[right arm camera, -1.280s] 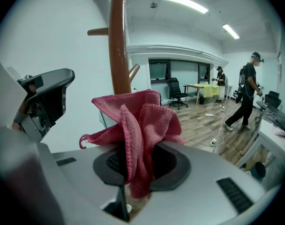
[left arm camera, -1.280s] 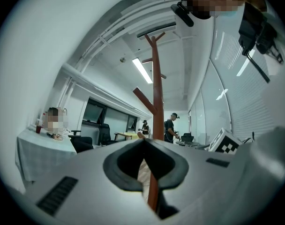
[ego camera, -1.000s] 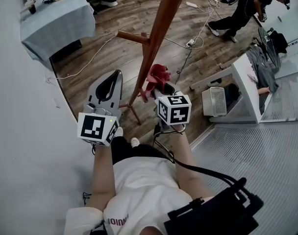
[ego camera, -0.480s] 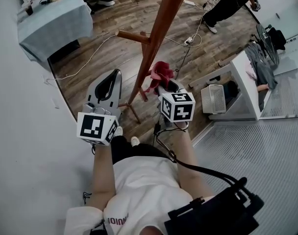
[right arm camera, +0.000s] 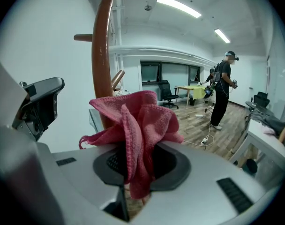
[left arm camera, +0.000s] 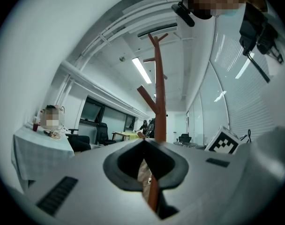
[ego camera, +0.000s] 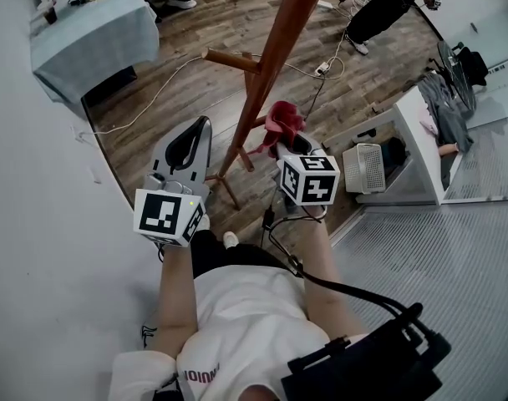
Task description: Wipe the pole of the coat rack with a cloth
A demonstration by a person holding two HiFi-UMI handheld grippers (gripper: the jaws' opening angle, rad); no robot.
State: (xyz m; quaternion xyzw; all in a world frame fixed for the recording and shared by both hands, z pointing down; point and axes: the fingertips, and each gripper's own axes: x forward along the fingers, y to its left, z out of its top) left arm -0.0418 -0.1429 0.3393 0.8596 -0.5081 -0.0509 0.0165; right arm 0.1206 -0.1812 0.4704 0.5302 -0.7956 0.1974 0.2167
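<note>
1. Pole [ego camera: 266,65] of the coat rack: round, smooth, reddish-brown wood. Upright in both gripper views [left arm camera: 159,88], long axis vertical. In the head view, slanting from top centre down to splayed feet close to the person's shoes.
2. Short pegs [ego camera: 229,59] of the same wood, angled off the pole and tilted upward.
3. Cloth [ego camera: 283,122]: pink-red terry, bunched and crumpled, folds pointing up out of the right gripper. Placed just right of the pole, partway up, beside a low peg. Contact with the wood not clear.
4. Right gripper [ego camera: 287,144]: fingers pinching the lower part of the cloth, most of the fabric spilling above the jaws.
5. Left gripper [ego camera: 195,132]: fingers pressed together at the tips, nothing held. Aimed toward the lower pole from its left side, apart from it.
6. White slatted basket [ego camera: 364,171] on the floor at right, inside too small to make out.
7. Table [ego camera: 112,40] under a pale blue covering at upper left, with small items on top too small to name.
8. Wood-plank floor [ego camera: 179,90] with a white cable [ego camera: 154,98] looping across it. A person [right arm camera: 224,86] in dark clothes standing far off, seen in the right gripper view.
</note>
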